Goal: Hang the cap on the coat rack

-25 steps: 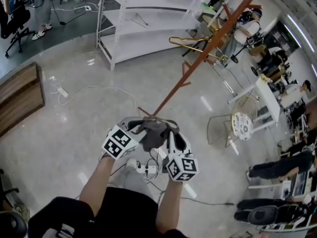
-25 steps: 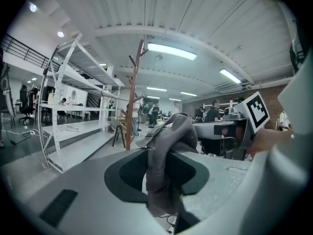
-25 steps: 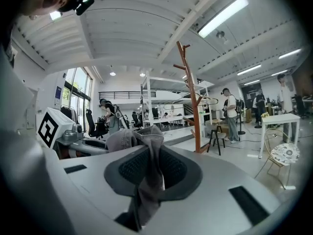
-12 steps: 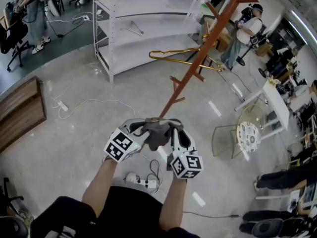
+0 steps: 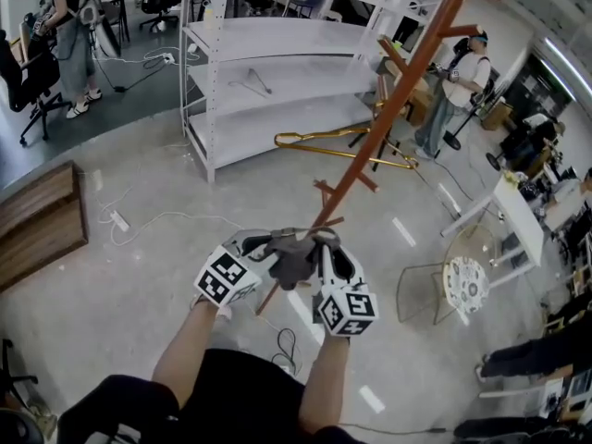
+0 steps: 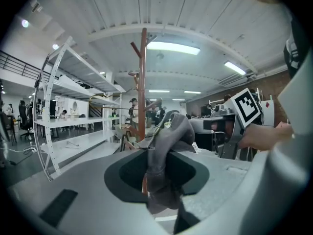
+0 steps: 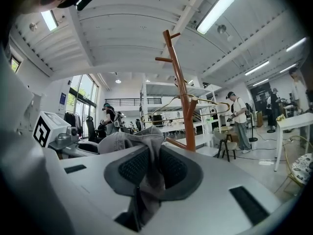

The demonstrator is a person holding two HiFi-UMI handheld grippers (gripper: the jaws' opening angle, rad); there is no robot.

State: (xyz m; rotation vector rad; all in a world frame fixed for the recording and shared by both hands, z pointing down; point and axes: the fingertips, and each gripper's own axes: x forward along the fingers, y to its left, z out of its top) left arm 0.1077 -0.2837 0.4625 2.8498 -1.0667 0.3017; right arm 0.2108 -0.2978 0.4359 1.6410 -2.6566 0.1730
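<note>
A dark grey cap (image 5: 292, 255) hangs stretched between my two grippers in front of my chest. My left gripper (image 5: 257, 251) is shut on the cap's left side (image 6: 164, 170), and my right gripper (image 5: 319, 252) is shut on its right side (image 7: 146, 175); cloth is pinched between the pads in both gripper views. The brown wooden coat rack (image 5: 393, 100) stands just beyond the cap, its pole (image 6: 142, 87) rising with short pegs (image 7: 166, 59) near the top. The cap is below the pegs and does not touch them.
White metal shelving (image 5: 268, 63) stands beyond the rack, with a gold clothes hanger (image 5: 324, 141) near the pole. People stand at the far left (image 5: 69, 26) and far right (image 5: 458, 81). A round-seat chair (image 5: 453, 280) is on the right; a cable with a power strip (image 5: 116, 220) lies left.
My view has tilted up, so the rack and the shelving fill more of the head view. Both grippers keep their hold on the cap and have shifted slightly toward the rack.
</note>
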